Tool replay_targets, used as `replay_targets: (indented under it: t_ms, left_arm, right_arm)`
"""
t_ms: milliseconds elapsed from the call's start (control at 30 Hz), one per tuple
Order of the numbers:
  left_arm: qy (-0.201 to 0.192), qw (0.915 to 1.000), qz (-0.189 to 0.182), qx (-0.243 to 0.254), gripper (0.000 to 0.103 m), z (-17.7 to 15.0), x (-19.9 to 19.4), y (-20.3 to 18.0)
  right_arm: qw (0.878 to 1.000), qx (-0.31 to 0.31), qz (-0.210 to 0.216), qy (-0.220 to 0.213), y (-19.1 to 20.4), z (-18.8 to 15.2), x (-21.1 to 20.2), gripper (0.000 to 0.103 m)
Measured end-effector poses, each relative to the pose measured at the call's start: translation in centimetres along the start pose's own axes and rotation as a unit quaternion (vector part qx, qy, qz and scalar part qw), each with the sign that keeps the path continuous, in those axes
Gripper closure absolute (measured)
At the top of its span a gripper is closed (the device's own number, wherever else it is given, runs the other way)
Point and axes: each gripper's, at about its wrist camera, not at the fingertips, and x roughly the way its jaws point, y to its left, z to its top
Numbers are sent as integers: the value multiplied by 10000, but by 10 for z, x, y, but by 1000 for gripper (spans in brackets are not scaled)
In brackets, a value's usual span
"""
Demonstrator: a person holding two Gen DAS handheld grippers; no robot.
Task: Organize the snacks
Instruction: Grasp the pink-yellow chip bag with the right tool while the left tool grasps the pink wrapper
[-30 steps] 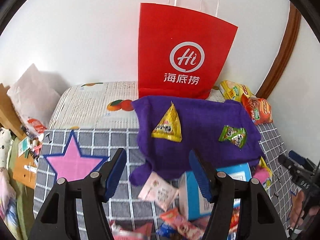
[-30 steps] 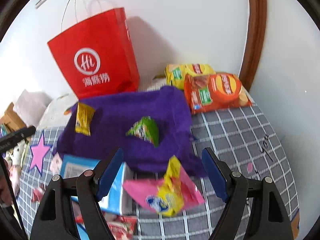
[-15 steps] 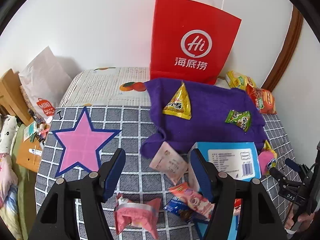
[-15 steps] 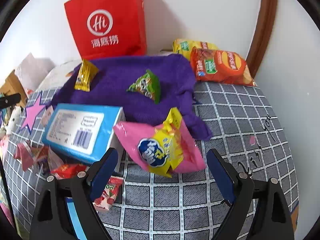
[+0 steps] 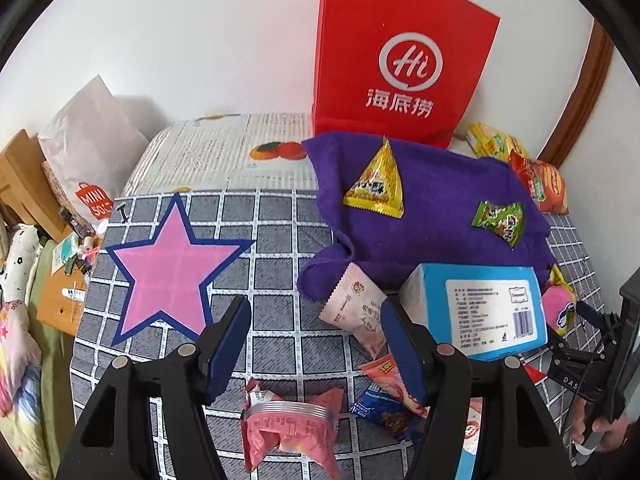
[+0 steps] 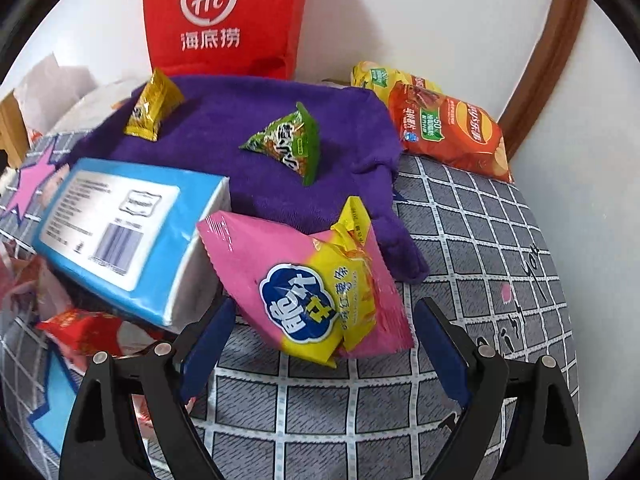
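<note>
Snacks lie scattered on a grey checked table cover. My right gripper (image 6: 324, 312) is open, and the near end of a pink-and-yellow snack bag (image 6: 316, 284) lies between its fingertips without touching the pads. A blue box (image 6: 120, 232) leans beside that bag. My left gripper (image 5: 316, 320) is open over the cover, with a pale pink packet (image 5: 356, 312) just ahead of its right finger and a pink wrapped snack (image 5: 288, 428) below it. A purple cloth (image 5: 432, 208) carries a yellow triangular packet (image 5: 378, 184) and a green one (image 5: 500, 220).
A red paper bag (image 5: 400, 64) stands against the wall behind the cloth. Orange and yellow chip bags (image 6: 452, 132) lie at the back right by a wooden frame. A pink star (image 5: 172, 268) marks the cover's left side. Clutter and a white bag (image 5: 88, 152) sit beyond the left edge.
Both grippers have come down closer to the table. The right gripper's jaws have widened, and the pink-and-yellow bag now sits large between its fingers. More small snacks show under the left gripper.
</note>
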Motion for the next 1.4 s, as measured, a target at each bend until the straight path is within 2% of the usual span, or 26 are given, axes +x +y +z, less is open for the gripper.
replay_targets:
  t_ms: [200, 267, 300, 333, 433, 567, 767, 967, 1100, 1200, 1400]
  left_arm:
    - [49, 10000, -61, -47, 38, -2, 8, 6]
    - [77, 9999, -78, -76, 38, -2, 11, 8]
    - [85, 9999, -92, -87, 38, -2, 12, 9]
    - [91, 9998, -118, -92, 38, -3, 13, 10]
    - [84, 9998, -158, -107, 38, -3, 14, 11]
    - [72, 9995, -254, -155, 38, -6, 13, 13]
    - [86, 9995, -283, -138, 38, -17, 8, 15]
    - [216, 9992, -271, -180, 38, -37, 9, 25]
    - [335, 9982, -430, -231, 38, -48, 14, 31]
    - [422, 9974, -556, -172, 38, -55, 19, 30]
    - [554, 9975, -436, 46, 34, -69, 29, 22]
  right_arm:
    - [10000, -26, -24, -77, 4, 2, 11, 13]
    - [9999, -99, -25, -118, 6, 3, 13, 21]
    - [9999, -111, -40, -116, 6, 3, 14, 32]
    - [9999, -111, 4, -89, 6, 3, 15, 38]
    - [9999, -79, -38, -116, 5, 3, 14, 46]
    - [9999, -4, 15, -124, 1, 3, 7, 48]
    - [9986, 452, 161, -208, -10, -1, -17, 48]
    - [9965, 733, 168, -355, -11, -9, -45, 48]
    - [9939, 975, 325, -395, -13, -16, -58, 48]
    - [9940, 967, 278, -439, -7, -21, -66, 48]
    - [9945, 911, 314, -411, 6, -30, -72, 48]
